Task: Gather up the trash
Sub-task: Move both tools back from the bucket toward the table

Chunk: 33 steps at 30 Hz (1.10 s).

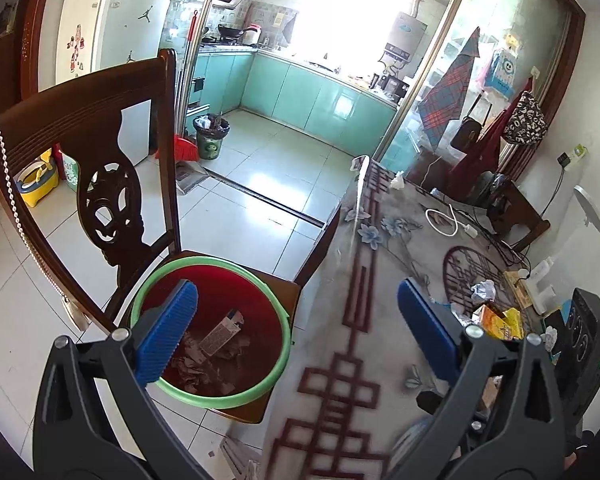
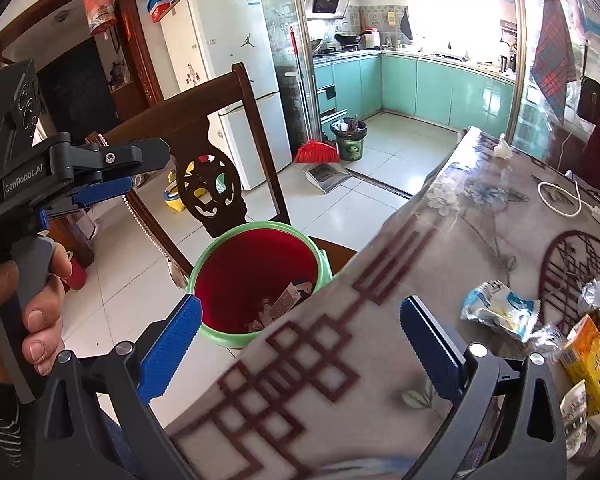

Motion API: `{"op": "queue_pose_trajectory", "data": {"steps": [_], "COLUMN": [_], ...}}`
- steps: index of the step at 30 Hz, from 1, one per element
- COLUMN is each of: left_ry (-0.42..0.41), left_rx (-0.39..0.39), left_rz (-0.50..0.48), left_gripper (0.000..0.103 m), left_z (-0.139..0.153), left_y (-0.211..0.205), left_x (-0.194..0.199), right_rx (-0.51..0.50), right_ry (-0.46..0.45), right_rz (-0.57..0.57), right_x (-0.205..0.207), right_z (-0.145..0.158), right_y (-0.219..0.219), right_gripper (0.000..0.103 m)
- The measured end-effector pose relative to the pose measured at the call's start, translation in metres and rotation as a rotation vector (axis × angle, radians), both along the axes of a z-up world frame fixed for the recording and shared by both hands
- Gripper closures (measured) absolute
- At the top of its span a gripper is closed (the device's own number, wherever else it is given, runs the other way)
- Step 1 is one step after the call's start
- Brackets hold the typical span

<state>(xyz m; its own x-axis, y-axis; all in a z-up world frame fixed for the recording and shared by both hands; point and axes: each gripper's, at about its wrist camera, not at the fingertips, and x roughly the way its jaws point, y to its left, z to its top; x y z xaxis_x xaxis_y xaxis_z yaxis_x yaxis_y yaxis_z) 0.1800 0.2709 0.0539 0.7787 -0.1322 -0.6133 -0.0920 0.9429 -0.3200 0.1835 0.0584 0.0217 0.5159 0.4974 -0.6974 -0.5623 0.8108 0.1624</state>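
A red bin with a green rim [image 1: 288, 320] [image 2: 256, 268] stands on a dark wooden chair beside the table and holds a small carton [image 1: 222, 332] and crumpled paper. My left gripper [image 1: 298, 300] is open and empty, above the bin's right edge; it also shows in the right wrist view [image 2: 112, 176]. My right gripper [image 2: 300, 320] is open and empty over the table's corner. Trash lies on the table to the right: a blue-white wrapper [image 2: 500, 314], a yellow carton [image 2: 592, 360] [image 1: 500, 322], crumpled foil [image 2: 598, 288] [image 1: 483, 290].
The table [image 2: 380, 360] has a patterned grey cloth with a white cable [image 2: 560, 200] and a tissue [image 2: 502, 148] on it. The chair back [image 1: 100, 152] rises behind the bin. A broom [image 2: 314, 148] and a second bin [image 2: 350, 140] stand at the kitchen door.
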Motion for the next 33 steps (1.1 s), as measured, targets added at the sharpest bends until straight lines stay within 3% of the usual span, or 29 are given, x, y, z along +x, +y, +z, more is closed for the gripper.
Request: {"op": "queue_pose_trajectory", "data": {"steps": [14,22,33], "left_ry": [-0.017,-0.005,0.073], "left_rx": [0.048,0.064,0.127], "left_rz": [-0.194,-0.288,-0.42], "left_gripper": [0.005,0.005,0.005], "left_z": [-0.003,-0.007,-0.032], "left_y": [-0.112,-0.164,-0.235], "left_x": [-0.025,-0.022,-0.015], "right_rx": [-0.055,-0.095,-0.084], "right_ry": [-0.023,-0.012,0.008], "right_rz": [-0.169,-0.296,-0.413], "right_x": [-0.053,-0.071,-0.072], "right_z": [0.01,-0.001,-0.019], "right_y": [-0.134,-0.218,-0.287], "right_gripper": [0.007,0.007,0.007]}}
